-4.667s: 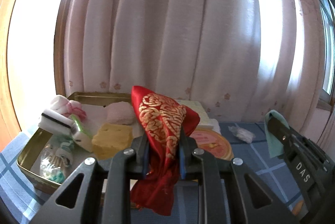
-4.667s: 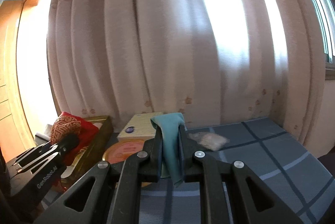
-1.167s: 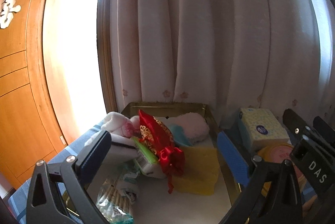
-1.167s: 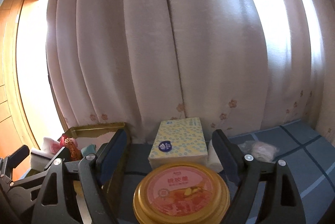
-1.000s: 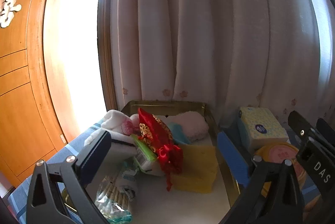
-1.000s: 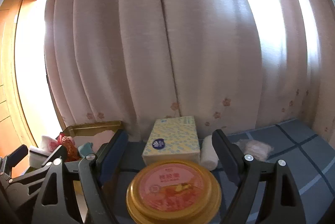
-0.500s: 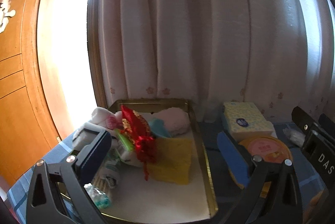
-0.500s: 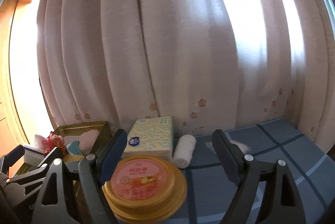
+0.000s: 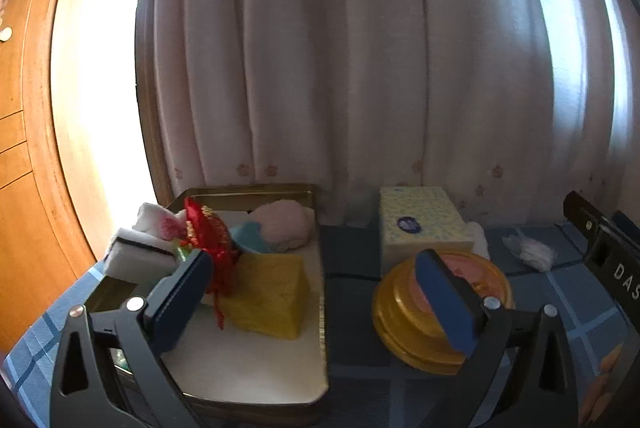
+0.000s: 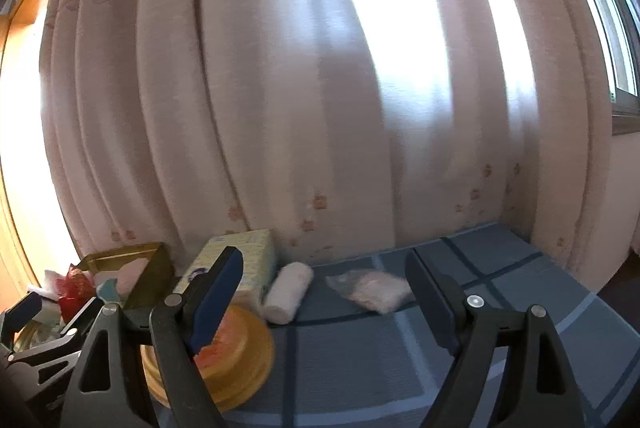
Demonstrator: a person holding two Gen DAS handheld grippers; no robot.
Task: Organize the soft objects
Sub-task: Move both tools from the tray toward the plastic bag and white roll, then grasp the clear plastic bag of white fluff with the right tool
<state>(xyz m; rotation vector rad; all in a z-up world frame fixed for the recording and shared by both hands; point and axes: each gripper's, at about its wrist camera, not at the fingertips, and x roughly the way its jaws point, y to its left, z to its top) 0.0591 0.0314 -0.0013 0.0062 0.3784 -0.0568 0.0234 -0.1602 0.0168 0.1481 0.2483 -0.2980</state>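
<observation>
A gold-rimmed tray holds a red pouch, a teal cloth, a pink fluffy cloth, a yellow sponge and a white sponge. My left gripper stands open and empty over the tray's right rim. To the right on the blue cloth, my right gripper is open and empty. Beyond its fingers lie a white rolled towel and a clear bag of white stuff.
A yellow tissue box stands by the curtain, with a round gold tin in front of it, right of the tray. The curtain closes off the back. Wooden panelling is at the left. Blue checked cloth stretches to the right.
Both views have swung to the right. The tray has slid left in them, and the white roll and the bag now lie ahead of the right gripper. Both grippers stay open and empty.
</observation>
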